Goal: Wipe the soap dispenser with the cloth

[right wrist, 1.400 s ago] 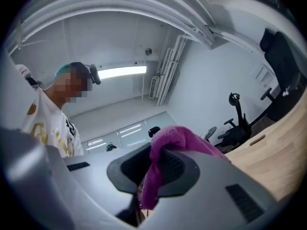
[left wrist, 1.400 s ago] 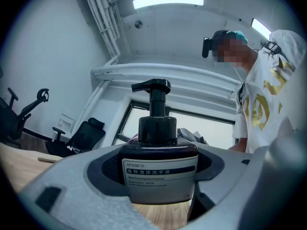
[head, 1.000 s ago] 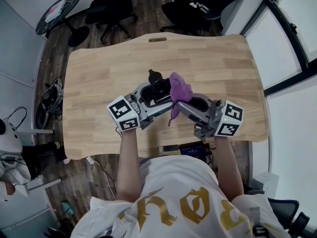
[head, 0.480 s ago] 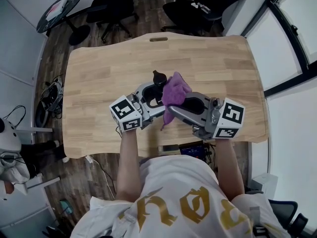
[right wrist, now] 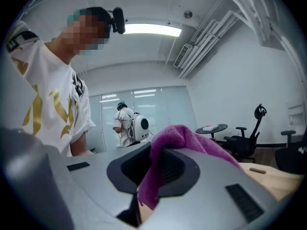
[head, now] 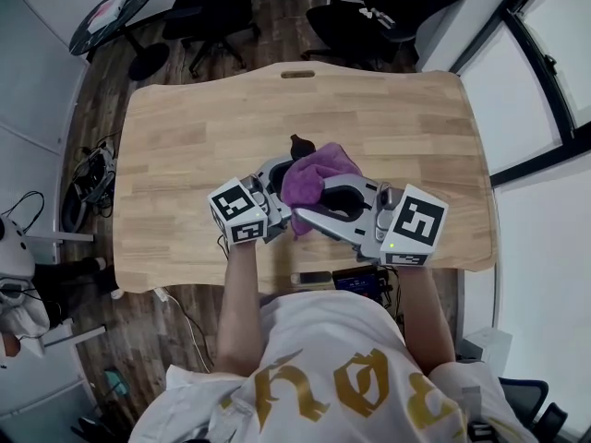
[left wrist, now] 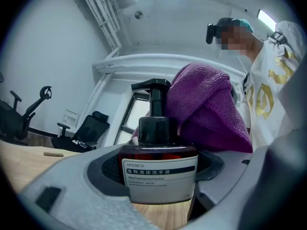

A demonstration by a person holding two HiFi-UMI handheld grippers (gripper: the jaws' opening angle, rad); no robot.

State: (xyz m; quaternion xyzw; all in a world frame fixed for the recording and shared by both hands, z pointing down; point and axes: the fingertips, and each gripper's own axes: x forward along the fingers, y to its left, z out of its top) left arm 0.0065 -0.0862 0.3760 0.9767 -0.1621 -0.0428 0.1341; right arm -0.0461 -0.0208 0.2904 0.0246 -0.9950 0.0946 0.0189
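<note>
— What is the person wearing?
— A white short-sleeved T-shirt with large gold lettering (head: 342,377), and a small black camera (right wrist: 118,21) strapped to the head.
— And the tools?
— The grey moulded-plastic left gripper (head: 277,175) and its matching right gripper (head: 307,213) have dark ribbed pads (right wrist: 180,170). Each carries a white cube with black square markers (head: 237,212). A small green light (head: 392,245) glows below the right one.

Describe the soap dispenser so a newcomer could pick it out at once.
Over the front middle of the wooden table, look at the jaws of the left gripper. The soap dispenser clamped there is a dark amber bottle with a black pump and a white label, unlike the soft purple cloth against it.
</note>
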